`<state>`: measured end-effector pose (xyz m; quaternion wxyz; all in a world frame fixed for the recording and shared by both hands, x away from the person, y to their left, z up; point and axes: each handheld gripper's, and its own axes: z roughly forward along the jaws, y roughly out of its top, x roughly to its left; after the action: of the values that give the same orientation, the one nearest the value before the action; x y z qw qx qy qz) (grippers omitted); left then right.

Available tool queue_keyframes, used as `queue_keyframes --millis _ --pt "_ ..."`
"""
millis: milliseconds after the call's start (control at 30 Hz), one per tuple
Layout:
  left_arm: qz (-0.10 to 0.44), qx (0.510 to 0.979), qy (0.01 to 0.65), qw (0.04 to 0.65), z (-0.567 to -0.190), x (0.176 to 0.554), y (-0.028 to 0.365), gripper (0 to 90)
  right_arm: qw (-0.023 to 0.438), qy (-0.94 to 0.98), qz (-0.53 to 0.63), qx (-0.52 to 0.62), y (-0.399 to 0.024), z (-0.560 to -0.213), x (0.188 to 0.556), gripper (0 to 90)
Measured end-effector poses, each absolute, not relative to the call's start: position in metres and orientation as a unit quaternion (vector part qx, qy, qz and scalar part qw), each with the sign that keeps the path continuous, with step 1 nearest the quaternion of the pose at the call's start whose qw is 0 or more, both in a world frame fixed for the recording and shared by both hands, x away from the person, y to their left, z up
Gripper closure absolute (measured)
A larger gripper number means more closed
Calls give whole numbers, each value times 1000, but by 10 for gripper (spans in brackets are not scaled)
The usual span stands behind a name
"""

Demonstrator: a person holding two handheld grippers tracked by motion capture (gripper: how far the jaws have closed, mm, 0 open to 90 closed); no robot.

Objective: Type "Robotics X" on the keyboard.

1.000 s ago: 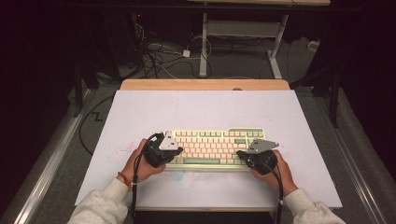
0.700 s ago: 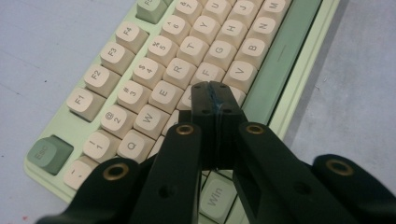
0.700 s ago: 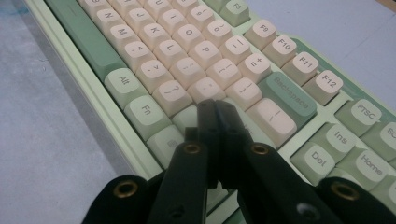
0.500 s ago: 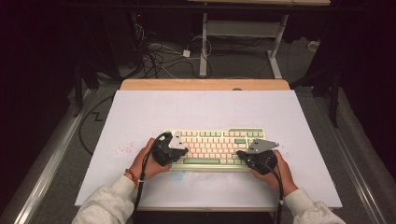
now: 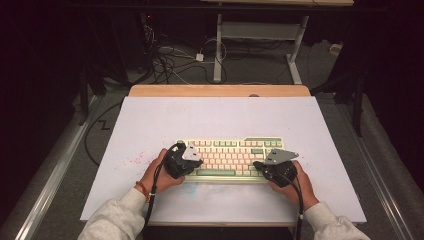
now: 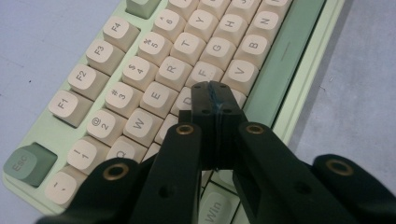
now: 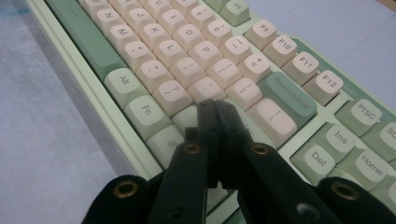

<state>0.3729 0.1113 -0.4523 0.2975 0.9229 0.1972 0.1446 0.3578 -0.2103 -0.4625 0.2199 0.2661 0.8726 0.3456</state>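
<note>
Keyboard (image 5: 231, 156), left tool (image 6: 212, 88) closed above D key

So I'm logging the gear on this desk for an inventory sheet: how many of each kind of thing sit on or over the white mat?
Pale green keyboard with cream keycaps: 1
Black two-jaw handheld grippers, jaws shut: 2, left gripper and right gripper
White desk mat: 1
Total: 4

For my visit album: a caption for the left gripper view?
Closed black fingers poised over the D key of a pale green keyboard.
</note>
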Motion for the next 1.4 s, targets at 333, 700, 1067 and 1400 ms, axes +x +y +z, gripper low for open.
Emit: queue_keyframes --millis 333,700,1067,1400 --pt "148 923 196 297 -453 372 111 874 221 873 345 266 -210 -462 357 900" --pt "153 925 190 290 -456 370 109 874 220 873 344 267 -210 -462 358 900" --pt "160 923 188 296 -452 368 110 873 220 873 344 266 -210 -462 358 900" --pt "169 917 191 306 -447 367 113 853 218 872 343 275 -212 -461 360 900"
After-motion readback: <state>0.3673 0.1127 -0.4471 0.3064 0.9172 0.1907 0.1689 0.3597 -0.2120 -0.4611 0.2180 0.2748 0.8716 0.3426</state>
